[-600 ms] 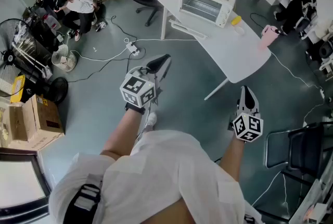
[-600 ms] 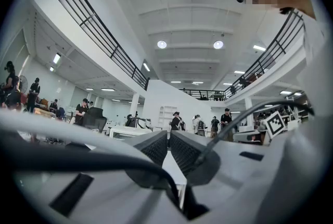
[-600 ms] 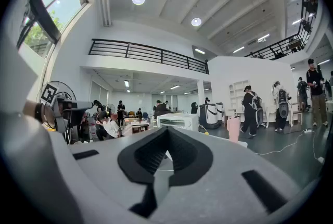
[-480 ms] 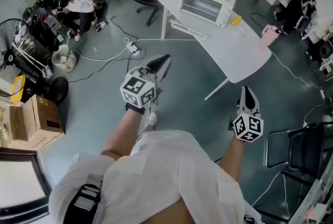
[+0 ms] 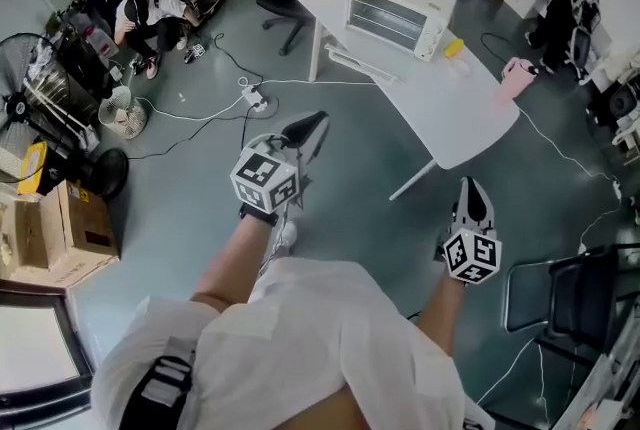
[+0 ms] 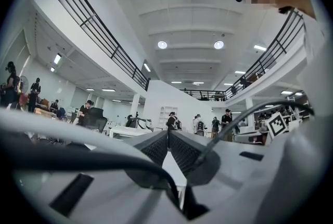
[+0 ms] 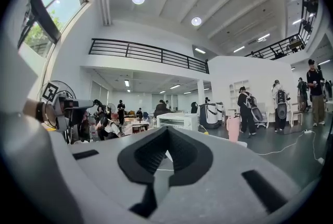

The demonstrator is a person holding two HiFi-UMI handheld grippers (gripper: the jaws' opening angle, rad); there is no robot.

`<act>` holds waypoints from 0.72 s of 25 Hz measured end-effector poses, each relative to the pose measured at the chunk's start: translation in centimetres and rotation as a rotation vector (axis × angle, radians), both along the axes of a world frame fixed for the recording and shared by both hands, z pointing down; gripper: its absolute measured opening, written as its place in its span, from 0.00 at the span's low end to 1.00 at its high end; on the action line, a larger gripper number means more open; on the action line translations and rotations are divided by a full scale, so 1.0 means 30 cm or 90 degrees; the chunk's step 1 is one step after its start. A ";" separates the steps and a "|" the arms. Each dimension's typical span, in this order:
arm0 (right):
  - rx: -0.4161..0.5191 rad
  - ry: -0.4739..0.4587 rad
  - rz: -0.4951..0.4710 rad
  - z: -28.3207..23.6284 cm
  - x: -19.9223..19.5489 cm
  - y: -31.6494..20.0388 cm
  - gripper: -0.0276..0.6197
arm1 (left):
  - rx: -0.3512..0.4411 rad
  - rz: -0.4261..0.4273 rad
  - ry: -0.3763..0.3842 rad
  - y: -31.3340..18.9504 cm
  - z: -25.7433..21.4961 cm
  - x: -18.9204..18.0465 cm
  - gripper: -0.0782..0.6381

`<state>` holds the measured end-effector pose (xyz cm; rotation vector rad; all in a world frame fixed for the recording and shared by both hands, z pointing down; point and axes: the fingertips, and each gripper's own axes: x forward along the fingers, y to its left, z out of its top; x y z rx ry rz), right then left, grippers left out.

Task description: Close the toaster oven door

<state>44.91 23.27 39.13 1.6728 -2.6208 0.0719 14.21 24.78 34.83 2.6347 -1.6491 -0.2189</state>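
A: Two claws, both empty. The left claw (image 5: 315,123) has its black ridged pads (image 6: 156,147) pressed together with nothing between them. The right claw (image 5: 472,186) is the same: tips touching, nothing held. Both are held about level in front of the person (image 5: 300,338)

B: Where's the target?

A: The white boxy metal toaster oven (image 5: 398,8) sits on the white curved table (image 5: 450,113), toward its far end. It's well apart from both claws, ahead of them, with grey floor (image 5: 360,158) between. Its drop-down door (image 5: 360,61) is open, lying roughly flat, and it appears to stick out past the table's edge on the left claw's side. The left claw points more or less at it, the right claw at the table's near end

B: Risks?

A: Several, my read:
- **Trip or snag:** a white cable (image 5: 300,78) and a power strip (image 5: 258,98) lie on the floor between the person and the door, right on the walk in.
- **Slipping off the door:** closed tips make a narrow contact, so an off-centre push up under the door could slide off and let it drop back.
- **Shoving the oven:** too hard a push could skid it along the table toward the small yellow object (image 5: 453,45) beside it.
- **Knocking the container:** the pink cup-like container (image 5: 517,76) at the table's edge is near a right-side approach, so an arm could hit it

B: Progress?

A: Not begun: door wide open, no contact
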 end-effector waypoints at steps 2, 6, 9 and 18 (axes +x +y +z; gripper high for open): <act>0.009 -0.015 -0.002 -0.010 0.003 0.000 0.05 | 0.000 0.003 0.000 -0.004 0.000 0.007 0.13; 0.008 -0.011 0.000 -0.013 -0.002 -0.019 0.05 | 0.000 0.002 0.007 -0.028 -0.009 0.002 0.13; 0.005 -0.005 0.001 -0.016 -0.006 -0.021 0.05 | -0.002 0.001 0.009 -0.033 -0.010 -0.008 0.13; 0.008 0.015 -0.032 -0.002 -0.080 -0.043 0.05 | -0.004 -0.011 0.024 -0.067 0.013 -0.093 0.13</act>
